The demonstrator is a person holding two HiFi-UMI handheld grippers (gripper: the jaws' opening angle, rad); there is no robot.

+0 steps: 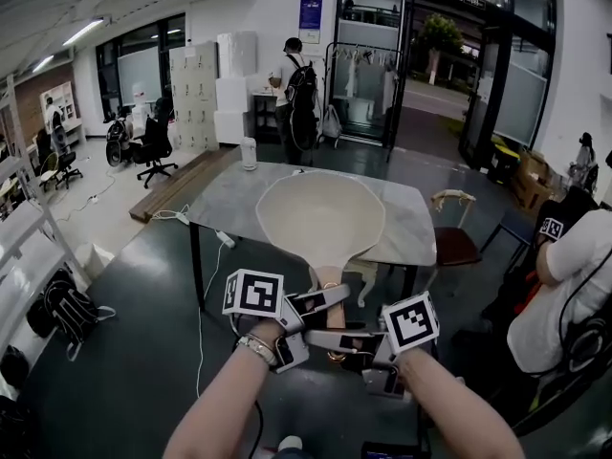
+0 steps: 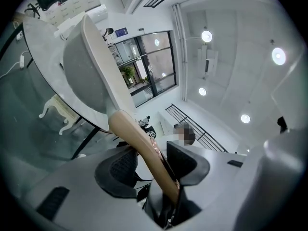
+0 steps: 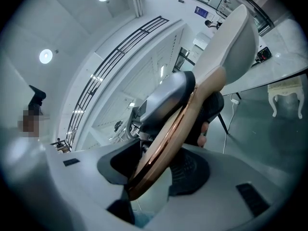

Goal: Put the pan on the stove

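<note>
Left claw (image 2: 149,168) and right claw (image 3: 156,170) both clamp the pan (image 1: 320,216) by its tan handle (image 1: 329,277); the pan hangs tilted in the air before the grey table (image 1: 409,226). A person (image 1: 293,89) stands beyond.

No word or number can be read anywhere. A blue sign (image 1: 310,13) on the white wall beside the glass doorway carries print too small to make out. The cube (image 1: 253,293) on the left gripper (image 1: 335,296) and the cube (image 1: 411,323) on the right gripper (image 1: 320,338) bear black-and-white square markers, patterns without letters. A like marker (image 1: 552,228) shows beside the person in white at the right edge.
</note>
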